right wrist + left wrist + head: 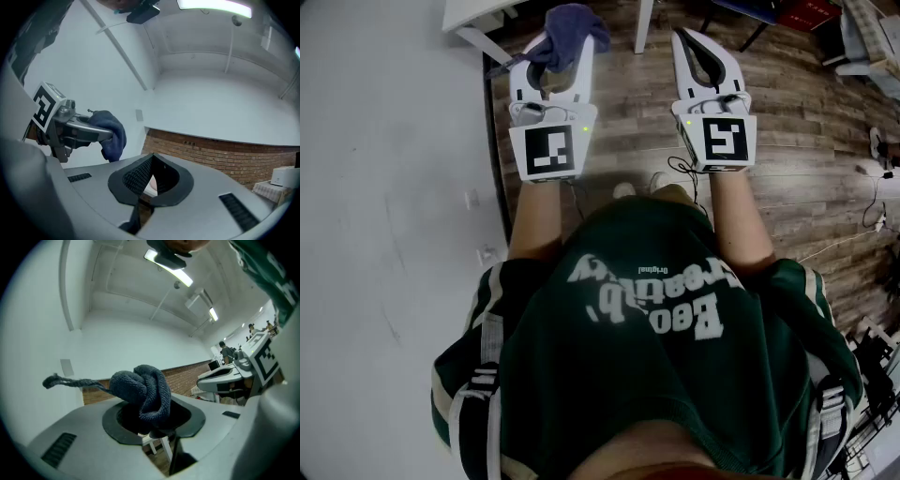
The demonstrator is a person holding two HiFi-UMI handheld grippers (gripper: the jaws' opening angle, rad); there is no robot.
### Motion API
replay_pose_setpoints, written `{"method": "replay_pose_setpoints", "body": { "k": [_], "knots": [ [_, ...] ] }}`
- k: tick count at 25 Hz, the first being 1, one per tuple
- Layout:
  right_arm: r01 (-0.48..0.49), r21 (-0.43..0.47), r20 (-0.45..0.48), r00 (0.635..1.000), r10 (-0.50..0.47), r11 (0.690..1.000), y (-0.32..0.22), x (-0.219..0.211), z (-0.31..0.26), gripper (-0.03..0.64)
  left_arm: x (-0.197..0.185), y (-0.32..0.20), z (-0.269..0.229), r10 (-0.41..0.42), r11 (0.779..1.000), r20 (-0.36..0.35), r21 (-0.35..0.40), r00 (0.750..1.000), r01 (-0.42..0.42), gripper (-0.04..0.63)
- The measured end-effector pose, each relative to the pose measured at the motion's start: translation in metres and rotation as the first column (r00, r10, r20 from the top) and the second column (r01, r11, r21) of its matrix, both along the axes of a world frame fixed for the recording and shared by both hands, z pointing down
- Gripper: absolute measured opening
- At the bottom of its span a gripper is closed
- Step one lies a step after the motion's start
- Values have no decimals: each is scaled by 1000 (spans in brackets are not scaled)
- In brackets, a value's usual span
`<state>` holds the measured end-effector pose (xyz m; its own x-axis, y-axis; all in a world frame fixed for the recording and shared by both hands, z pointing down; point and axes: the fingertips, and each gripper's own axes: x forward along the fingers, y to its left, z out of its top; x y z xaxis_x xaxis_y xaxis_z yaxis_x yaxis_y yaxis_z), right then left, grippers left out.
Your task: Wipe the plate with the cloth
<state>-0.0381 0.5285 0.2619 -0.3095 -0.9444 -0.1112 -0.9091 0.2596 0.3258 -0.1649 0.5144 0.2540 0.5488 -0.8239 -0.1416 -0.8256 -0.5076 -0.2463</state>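
Part of the cloth (146, 391) lies hidden inside the left claw's (157, 430) closed jaws.

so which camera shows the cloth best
The left gripper view: the cloth fills the middle, bunched up and pinched in the left claw, with a loose thread trailing left. The head view shows only a dark lump at that claw's tip. The right gripper view shows it small, hanging at the left.

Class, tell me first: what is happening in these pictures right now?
A person holds a gripper in each hand. The left gripper is clamped on a bunched dark blue cloth above a wooden floor. The right gripper beside it is shut on nothing. No plate shows in any view, so wiping is not under way.
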Motion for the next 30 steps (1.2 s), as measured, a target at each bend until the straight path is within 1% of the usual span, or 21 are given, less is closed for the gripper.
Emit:
{"method": "replay_pose_setpoints", "body": {
  "k": [10,16,30],
  "knots": [
    [2,-1,-2,1000,-2,1000,-1,-1,-1,-5,0,0,-2,0,1000,-1,3,1000,0,123],
    [11,9,35,999,-11,1000,-2,1,-3,-5,-2,-1,-3,1,1000,-4,7,1000,-1,123],
    [11,13,59,998,-12,1000,-2,-4,1,-5,-13,-4,1,0,1000,-16,8,1000,0,123]
  ]
}}
